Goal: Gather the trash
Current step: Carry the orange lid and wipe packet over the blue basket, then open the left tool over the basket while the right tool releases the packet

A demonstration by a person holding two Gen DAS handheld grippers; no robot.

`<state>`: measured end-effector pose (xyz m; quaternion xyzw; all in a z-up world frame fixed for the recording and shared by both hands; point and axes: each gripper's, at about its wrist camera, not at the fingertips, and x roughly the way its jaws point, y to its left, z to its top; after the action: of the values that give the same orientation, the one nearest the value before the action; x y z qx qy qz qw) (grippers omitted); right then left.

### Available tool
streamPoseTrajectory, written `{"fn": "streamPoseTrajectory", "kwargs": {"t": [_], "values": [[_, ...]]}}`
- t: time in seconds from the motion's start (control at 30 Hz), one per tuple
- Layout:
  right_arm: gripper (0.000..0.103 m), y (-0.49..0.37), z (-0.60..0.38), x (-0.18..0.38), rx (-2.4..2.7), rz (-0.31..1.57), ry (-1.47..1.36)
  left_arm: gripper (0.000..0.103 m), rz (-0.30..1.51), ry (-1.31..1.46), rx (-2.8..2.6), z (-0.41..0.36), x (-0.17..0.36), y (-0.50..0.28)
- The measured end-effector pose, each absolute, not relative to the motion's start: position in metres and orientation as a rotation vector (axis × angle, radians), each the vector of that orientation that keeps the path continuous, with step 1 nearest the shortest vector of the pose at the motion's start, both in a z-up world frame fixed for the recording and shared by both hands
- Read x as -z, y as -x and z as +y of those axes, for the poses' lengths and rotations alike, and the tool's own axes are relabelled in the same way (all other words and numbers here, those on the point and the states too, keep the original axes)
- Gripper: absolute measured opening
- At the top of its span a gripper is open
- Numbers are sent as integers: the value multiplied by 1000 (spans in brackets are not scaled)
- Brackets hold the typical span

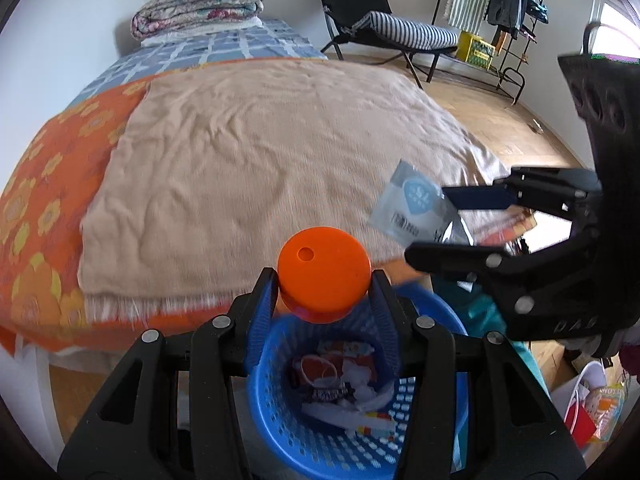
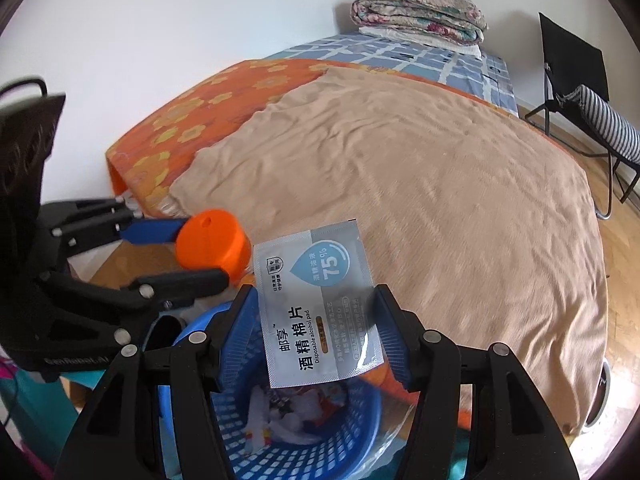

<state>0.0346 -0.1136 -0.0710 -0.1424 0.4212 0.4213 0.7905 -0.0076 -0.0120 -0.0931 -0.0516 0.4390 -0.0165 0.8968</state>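
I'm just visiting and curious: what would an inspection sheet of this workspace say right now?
Surface: bed under a beige blanket, nothing lying on it.
Job's things: orange cap, alcohol pad packet, blue basket already holding wrappers.
Clutter: bags on the floor.
Grippers: left tool shut on the cap; right tool shut on the packet, both above the basket.
Cables: nothing seen.
Surroundings: folded quilt, black chair, clothes rack.
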Motion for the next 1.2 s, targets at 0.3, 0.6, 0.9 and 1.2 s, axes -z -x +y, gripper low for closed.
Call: {"fn": "streamPoseTrajectory", "kwargs": {"t": [0.3, 0.6, 0.9, 1.2], "values": [[58, -2, -130, 88, -901, 949, 268, 48, 966, 157, 41, -23, 124, 44], [59, 16, -145, 113, -877, 1018, 215, 48, 1020, 167, 56, -36, 147, 58], [60, 19, -157, 128, -857, 1062, 167, 48, 1042, 174, 60, -41, 156, 61], [62, 15, -161, 141, -829, 1115, 141, 48, 1065, 179, 64, -43, 162, 60]]}}
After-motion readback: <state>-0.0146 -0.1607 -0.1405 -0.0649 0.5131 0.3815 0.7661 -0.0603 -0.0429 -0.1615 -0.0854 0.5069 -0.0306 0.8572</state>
